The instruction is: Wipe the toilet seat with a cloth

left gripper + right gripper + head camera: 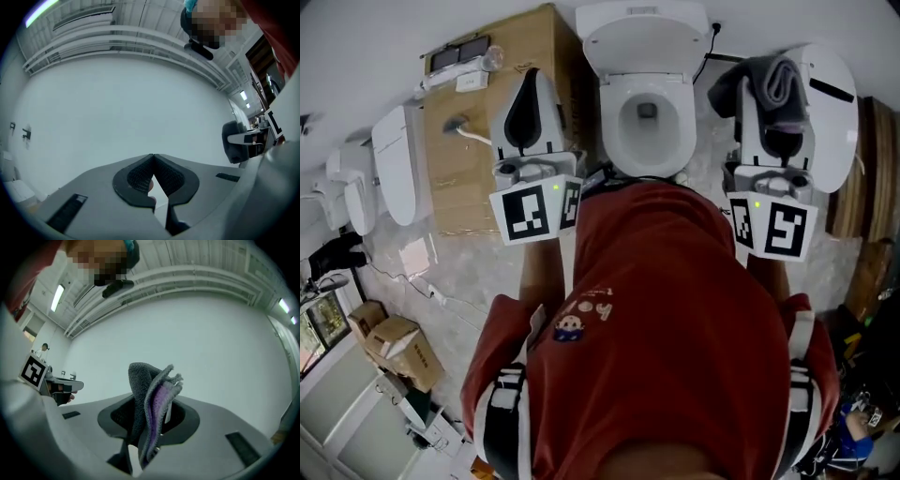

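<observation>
A white toilet [645, 141] stands on the floor ahead of me, its seat ring round the open bowl and its tank at the back. Both grippers are raised level in front of my chest, pointing at a bare white wall. My right gripper [773, 89] is shut on a grey cloth [769, 80] at the toilet's right. In the right gripper view the cloth [152, 394] stands folded out of the jaws and shows a purple inner side. My left gripper [525, 103] is at the toilet's left. Its pads [136, 176] meet at the tips with nothing between them.
A wooden cabinet [492, 141] with small items on top stands left of the toilet. Further left is another white toilet [394, 164]. A white fixture [832, 112] and wooden boards [874, 169] are at the right. Cardboard boxes [394, 342] lie at the lower left.
</observation>
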A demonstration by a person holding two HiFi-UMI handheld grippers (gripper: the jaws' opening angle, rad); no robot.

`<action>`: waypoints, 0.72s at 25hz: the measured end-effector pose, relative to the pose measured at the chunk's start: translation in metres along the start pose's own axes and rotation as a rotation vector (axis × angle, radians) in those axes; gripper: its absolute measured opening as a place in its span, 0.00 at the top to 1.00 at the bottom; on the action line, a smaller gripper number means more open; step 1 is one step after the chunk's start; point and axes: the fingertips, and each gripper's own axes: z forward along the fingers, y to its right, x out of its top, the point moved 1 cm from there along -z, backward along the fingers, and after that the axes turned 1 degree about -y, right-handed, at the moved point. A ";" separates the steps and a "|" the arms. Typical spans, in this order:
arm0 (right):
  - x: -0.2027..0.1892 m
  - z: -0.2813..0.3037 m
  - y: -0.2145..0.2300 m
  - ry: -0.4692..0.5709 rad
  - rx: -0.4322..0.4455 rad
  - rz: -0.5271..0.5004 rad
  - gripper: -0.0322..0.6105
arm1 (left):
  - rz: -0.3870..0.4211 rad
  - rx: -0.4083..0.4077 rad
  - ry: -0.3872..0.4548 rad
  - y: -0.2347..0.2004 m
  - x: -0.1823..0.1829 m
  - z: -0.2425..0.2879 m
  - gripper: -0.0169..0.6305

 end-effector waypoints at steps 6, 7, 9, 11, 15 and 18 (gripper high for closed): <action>0.008 0.000 -0.003 0.077 -0.031 -0.059 0.77 | 0.022 0.003 0.069 0.003 0.012 0.000 0.95; 0.007 0.000 -0.004 0.079 -0.030 -0.061 0.77 | 0.021 0.002 0.070 0.004 0.011 0.000 0.95; 0.007 -0.001 -0.004 0.084 -0.025 -0.070 0.77 | 0.022 0.004 0.068 0.005 0.009 -0.002 0.95; 0.007 -0.001 -0.004 0.084 -0.019 -0.078 0.77 | 0.023 0.006 0.064 0.006 0.008 -0.004 0.95; 0.004 0.000 -0.004 0.072 -0.013 -0.079 0.77 | 0.022 0.005 0.057 0.006 0.007 -0.004 0.95; 0.004 0.001 -0.004 0.071 -0.012 -0.089 0.77 | 0.022 0.007 0.057 0.004 0.008 -0.004 0.95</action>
